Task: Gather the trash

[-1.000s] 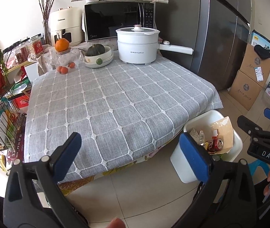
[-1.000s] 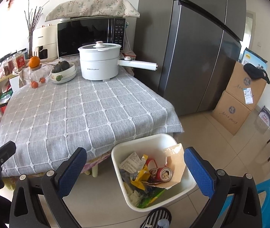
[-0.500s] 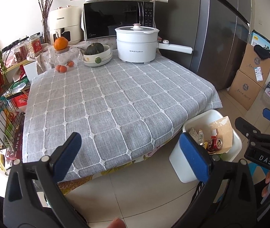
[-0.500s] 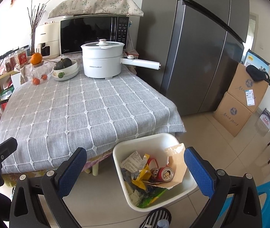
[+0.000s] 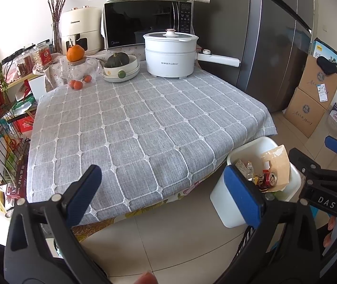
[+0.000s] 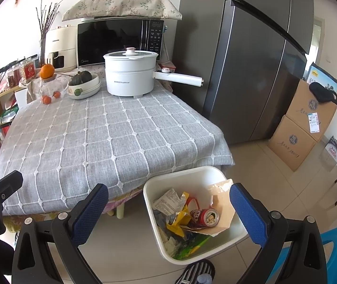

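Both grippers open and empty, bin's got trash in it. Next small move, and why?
Probably none beyond holding both clear. The left gripper and right gripper are open and empty, the red can and wrappers lie in the white bin, and the grey tablecloth shows no loose trash.

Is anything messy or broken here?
Not really. The brown paper piece in the white bin has a torn, ragged edge, and a cushion sits oddly atop the microwave. No spills show.
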Demonstrator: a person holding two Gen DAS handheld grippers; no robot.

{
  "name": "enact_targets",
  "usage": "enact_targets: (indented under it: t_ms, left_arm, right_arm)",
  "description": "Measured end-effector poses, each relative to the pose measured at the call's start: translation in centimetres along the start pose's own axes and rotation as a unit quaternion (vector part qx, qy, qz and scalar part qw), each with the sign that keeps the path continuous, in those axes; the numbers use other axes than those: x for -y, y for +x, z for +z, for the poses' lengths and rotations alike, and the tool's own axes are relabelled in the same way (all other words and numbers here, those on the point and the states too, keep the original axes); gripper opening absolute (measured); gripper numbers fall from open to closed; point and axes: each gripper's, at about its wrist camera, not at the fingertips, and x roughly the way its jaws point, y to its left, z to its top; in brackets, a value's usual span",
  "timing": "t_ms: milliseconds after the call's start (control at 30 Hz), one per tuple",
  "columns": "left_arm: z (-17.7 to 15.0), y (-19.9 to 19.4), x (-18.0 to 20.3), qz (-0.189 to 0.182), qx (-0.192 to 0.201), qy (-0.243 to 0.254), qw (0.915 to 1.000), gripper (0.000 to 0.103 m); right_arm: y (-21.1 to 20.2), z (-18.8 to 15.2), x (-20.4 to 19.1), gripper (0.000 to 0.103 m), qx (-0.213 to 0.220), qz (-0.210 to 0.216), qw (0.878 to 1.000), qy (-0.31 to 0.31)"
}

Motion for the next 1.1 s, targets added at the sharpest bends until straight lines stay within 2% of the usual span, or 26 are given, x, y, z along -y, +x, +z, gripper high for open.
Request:
enact_targets:
  t_ms: [1100]
  left_arm:
    - [-0.11,0.09,0.12,-0.001,-0.005,-0.004,1.0,0.102]
  right_arm:
    - [-0.06,0.15,0.14,0.103,0.0,0.002,1.0,0.002]
